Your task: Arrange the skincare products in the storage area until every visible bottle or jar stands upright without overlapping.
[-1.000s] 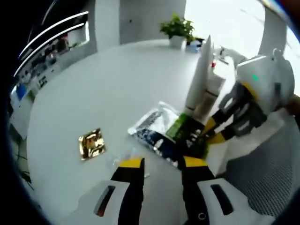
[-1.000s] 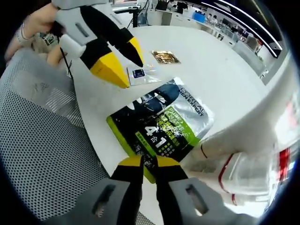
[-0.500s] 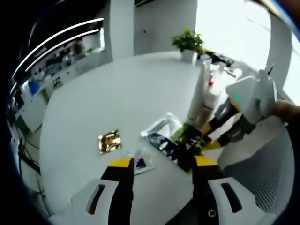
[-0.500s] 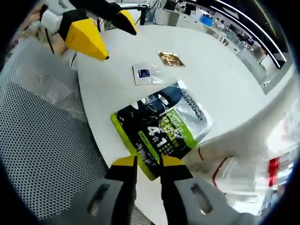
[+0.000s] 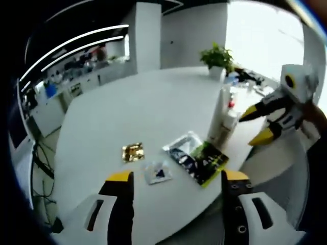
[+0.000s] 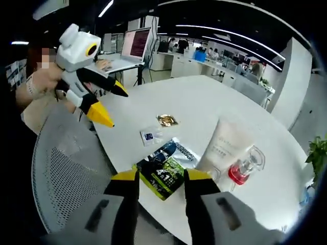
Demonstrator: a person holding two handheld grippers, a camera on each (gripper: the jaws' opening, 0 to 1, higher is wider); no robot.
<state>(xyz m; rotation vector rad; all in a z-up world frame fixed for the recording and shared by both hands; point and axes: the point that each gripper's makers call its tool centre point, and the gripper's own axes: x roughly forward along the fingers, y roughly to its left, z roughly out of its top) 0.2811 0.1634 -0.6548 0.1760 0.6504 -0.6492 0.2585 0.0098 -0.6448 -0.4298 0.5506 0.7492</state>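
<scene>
Two containers, white tube (image 6: 225,145) and red-filled bottle (image 6: 245,164), stand touching.

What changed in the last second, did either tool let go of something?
The right tool opened and let go of the green-and-black pouch, then backed off. The left tool also backed away, open and empty. The pouch, gold sachet, clear sachet and white tube stayed put.

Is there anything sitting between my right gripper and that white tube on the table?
Nothing visible blocks it. In the right gripper view, the right gripper hangs open above the table edge, with the green and black sachet lying flat right under its tips. The white tube stands upright just beyond, the clear red-filled bottle beside it.
</scene>
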